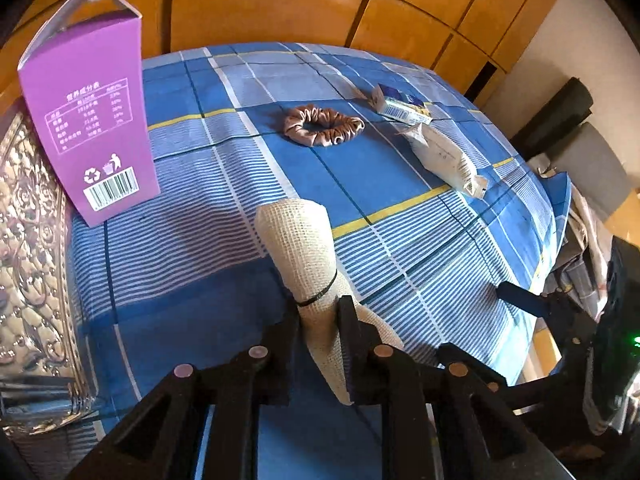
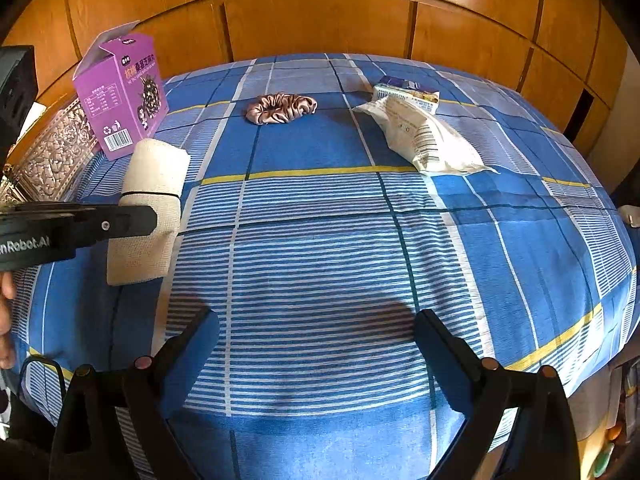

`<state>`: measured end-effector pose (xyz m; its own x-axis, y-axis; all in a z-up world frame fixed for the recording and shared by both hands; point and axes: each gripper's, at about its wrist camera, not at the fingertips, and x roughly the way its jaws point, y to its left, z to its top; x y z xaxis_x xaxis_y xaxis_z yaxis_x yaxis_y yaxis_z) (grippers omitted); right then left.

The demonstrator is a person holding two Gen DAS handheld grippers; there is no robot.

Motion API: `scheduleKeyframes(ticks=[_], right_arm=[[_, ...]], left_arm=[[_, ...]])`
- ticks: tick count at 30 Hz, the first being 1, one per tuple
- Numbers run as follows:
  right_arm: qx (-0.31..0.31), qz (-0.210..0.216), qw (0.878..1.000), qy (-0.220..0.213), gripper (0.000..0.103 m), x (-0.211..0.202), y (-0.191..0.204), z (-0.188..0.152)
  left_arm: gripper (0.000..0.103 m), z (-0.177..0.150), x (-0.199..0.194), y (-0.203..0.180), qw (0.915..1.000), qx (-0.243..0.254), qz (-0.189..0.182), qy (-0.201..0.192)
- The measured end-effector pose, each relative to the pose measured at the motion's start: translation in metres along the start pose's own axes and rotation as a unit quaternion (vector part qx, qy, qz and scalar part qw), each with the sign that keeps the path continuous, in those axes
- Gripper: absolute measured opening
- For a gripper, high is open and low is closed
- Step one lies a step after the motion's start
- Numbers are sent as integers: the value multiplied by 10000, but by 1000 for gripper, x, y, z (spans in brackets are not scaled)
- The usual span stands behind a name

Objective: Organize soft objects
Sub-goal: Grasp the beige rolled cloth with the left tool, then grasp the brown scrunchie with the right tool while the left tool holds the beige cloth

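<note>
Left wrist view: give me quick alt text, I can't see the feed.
The left gripper is shut on a rolled beige cloth bound with a black band, held over a blue plaid bedsheet. Beyond lie a brown scrunchie and white packet; a purple box stands left.

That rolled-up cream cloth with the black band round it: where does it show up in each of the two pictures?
Left wrist view: the cream cloth roll is low in the middle, pinched in the left claw.
Right wrist view: the same roll is at the left, with the left claw reaching in from the left edge.
Shared landmark: the purple box stands just behind the roll in both.
</note>
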<state>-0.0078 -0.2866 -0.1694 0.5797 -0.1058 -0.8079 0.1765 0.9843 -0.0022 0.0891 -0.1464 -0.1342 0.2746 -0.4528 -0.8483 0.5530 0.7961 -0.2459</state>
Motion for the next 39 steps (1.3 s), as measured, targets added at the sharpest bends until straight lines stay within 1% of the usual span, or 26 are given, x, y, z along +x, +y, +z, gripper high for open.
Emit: scheduleKeyframes(ticks=[2, 4, 6, 7, 8, 10, 12, 15, 17, 22, 25, 27, 28, 31, 33, 36, 38, 39], right_arm=[[-66, 32, 10000, 41, 99, -1, 0, 0], [-140, 118, 9997, 157, 91, -3, -2, 2], [-214, 233, 9993, 184, 67, -8, -6, 7], [-226, 345, 9990, 179, 64, -10, -10, 10], [-235, 427, 9987, 146, 63, -13, -14, 14], [-455, 365, 9983, -23, 62, -19, -17, 22], [-661, 317, 9973, -91, 58, -21, -18, 30], [-1014, 324, 9941, -223, 58, -19, -18, 52], [-1296, 370, 9906, -251, 58, -10, -15, 70], [-1913, 522, 9800, -178, 58, 19, 0, 114], [-2202, 638, 9734, 32, 60, 37, 10, 136], [-2384, 730, 9680, 283, 63, 55, 17, 152], [-2452, 698, 9664, 339, 64, 60, 20, 156], [-2814, 640, 9558, 571, 67, 81, 32, 171], [-2958, 651, 9507, 672, 71, 90, 38, 177], [-3191, 633, 9414, 888, 72, 108, 47, 184], [-3195, 750, 9390, 1033, 72, 117, 49, 186], [-3161, 801, 9398, 1026, 71, 118, 49, 188]], left_arm=[[20, 0, 1, 1, 10000, -65, -20, -17], [20, -1, 1, 5, 9998, -146, -102, -41], [20, -3, 0, 8, 9996, -194, -175, -87], [20, -3, 0, 8, 9996, -182, -195, -109], [20, -3, 0, 8, 9995, -176, -212, -122], [20, -3, 0, 10, 9993, -196, -292, -128], [19, -3, -1, 12, 9989, -256, -368, -104], [19, -4, -1, 13, 9988, -287, -395, -88], [19, -4, 0, 13, 9986, -325, -410, -82], [19, -4, 0, 15, 9983, -354, -456, -50], [19, -4, -1, 15, 9985, -345, -428, -57], [19, -5, -1, 15, 9985, -352, -414, -68], [19, -5, -1, 15, 9985, -360, -411, -74], [19, -5, 0, 14, 9985, -374, -399, -72], [19, -5, 0, 14, 9983, -389, -419, -63], [19, -4, 0, 16, 9981, -430, -449, -47], [19, -5, -1, 16, 9979, -448, -461, -50], [19, -5, -1, 16, 9978, -464, -469, -50]])
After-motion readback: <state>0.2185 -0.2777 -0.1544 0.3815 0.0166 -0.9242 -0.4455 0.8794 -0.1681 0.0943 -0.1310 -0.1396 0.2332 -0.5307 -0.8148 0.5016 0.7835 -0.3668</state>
